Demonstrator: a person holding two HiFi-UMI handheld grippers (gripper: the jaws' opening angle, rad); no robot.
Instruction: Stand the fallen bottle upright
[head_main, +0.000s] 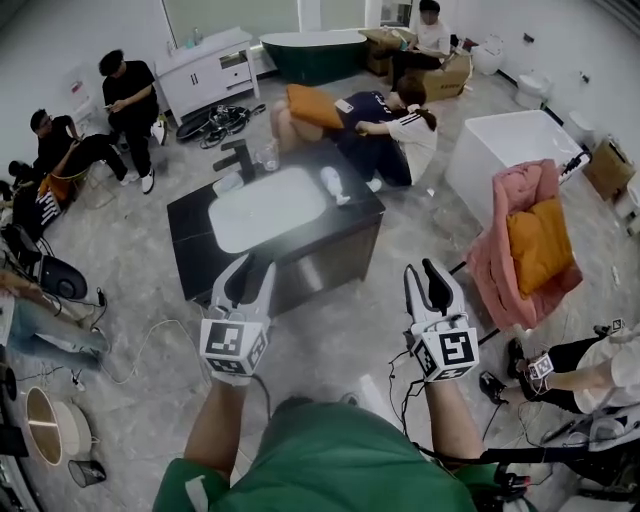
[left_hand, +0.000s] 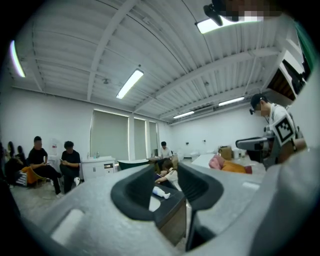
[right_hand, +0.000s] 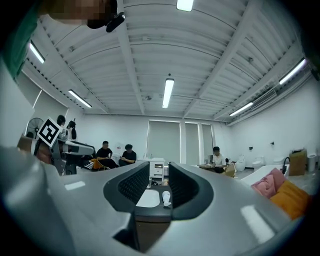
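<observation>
A white bottle (head_main: 333, 185) lies on its side on the right part of a black vanity top (head_main: 195, 215), beside the white sink basin (head_main: 268, 208). A black faucet (head_main: 240, 156) and a clear glass (head_main: 268, 157) stand at the far edge. Both grippers hang in the air well short of the vanity's near side. My left gripper (head_main: 248, 268) is open and holds nothing; its view frames the bottle (left_hand: 161, 192) far off between the jaws. My right gripper (head_main: 422, 272) is open and holds nothing too, with the bottle (right_hand: 166, 198) and basin seen in the distance.
Two people crouch on the floor right behind the vanity (head_main: 395, 125). A pink chair with an orange cushion (head_main: 530, 240) and a white bathtub (head_main: 505, 150) stand to the right. Cables (head_main: 150, 340) trail over the floor on the left. More people sit at the far left.
</observation>
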